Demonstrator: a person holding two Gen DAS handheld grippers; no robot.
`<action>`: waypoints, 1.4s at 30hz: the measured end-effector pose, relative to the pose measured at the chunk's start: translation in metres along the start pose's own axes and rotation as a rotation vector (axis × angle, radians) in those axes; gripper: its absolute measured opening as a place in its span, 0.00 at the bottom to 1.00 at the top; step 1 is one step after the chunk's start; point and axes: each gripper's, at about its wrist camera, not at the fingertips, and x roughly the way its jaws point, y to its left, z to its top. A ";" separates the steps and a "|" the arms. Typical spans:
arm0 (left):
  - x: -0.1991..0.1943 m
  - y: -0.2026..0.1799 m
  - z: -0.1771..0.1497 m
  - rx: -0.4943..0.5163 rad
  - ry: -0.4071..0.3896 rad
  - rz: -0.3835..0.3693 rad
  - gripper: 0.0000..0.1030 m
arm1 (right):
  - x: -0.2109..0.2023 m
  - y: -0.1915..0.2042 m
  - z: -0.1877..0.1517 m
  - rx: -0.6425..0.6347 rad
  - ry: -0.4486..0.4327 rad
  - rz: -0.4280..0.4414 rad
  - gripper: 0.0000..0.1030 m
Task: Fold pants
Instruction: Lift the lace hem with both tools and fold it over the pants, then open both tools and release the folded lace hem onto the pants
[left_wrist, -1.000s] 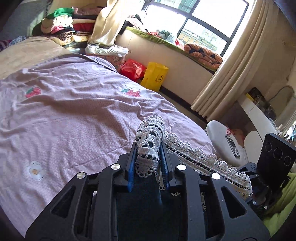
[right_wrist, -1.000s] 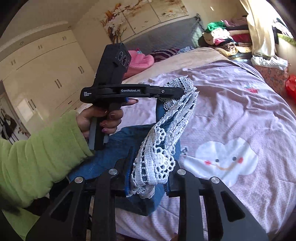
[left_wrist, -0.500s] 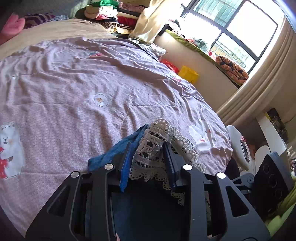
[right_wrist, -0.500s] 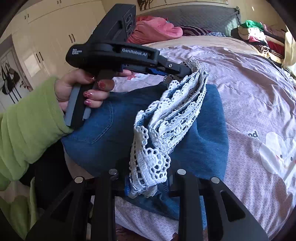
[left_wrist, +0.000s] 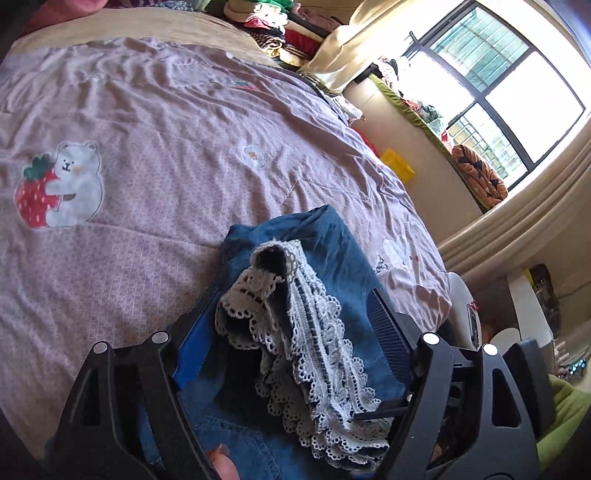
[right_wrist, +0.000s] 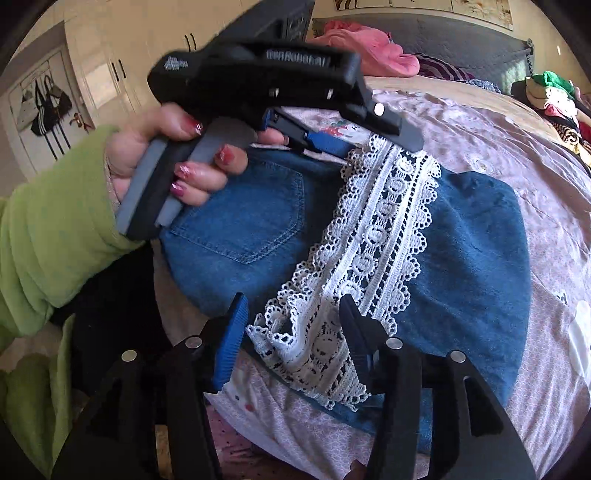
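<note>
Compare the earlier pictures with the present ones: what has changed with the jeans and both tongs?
Both tongs came down toward the bed and laid the lace hem of the jeans over the pocket half. The left tongs and right tongs had clamped the lace; now both are opening and letting go. The clothes pile stayed unchanged.

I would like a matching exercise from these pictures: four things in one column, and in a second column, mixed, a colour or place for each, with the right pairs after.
Things:
1. pants
2. lace trim
3. sleeve
4. bear with strawberry

Descriptions:
A. light green
B. white, openwork, lying between the claw fingers
C. printed on the pink bedsheet
D. blue denim, with a stitched back pocket

Pairs: 1-D, 2-B, 3-A, 4-C
</note>
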 end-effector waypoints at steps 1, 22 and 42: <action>0.003 0.003 0.000 -0.015 0.001 -0.005 0.68 | -0.010 -0.005 0.002 0.019 -0.023 0.009 0.50; -0.001 0.000 0.022 0.008 -0.060 0.042 0.13 | 0.007 -0.192 0.061 0.405 -0.004 0.010 0.10; -0.028 -0.012 0.000 0.059 -0.150 0.318 0.46 | -0.032 -0.164 0.059 0.258 -0.065 -0.175 0.62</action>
